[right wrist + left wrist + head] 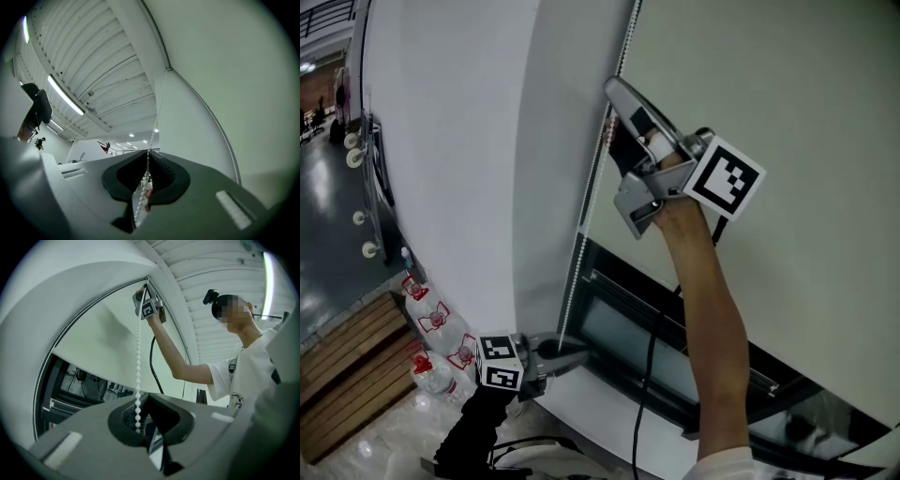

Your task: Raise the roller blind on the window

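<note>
Right claw [147, 153] pinching white bead chain [138, 359], blind [787, 94] seemingly part-lowered

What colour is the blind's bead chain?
White; the plastic bead chain shows best in left gripper view.

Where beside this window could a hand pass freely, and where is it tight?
Free: across the pale roller blind right of the white bead chain, and by the white wall left of it. Tight: the chain, clamped in the right gripper above and left gripper below.
</note>
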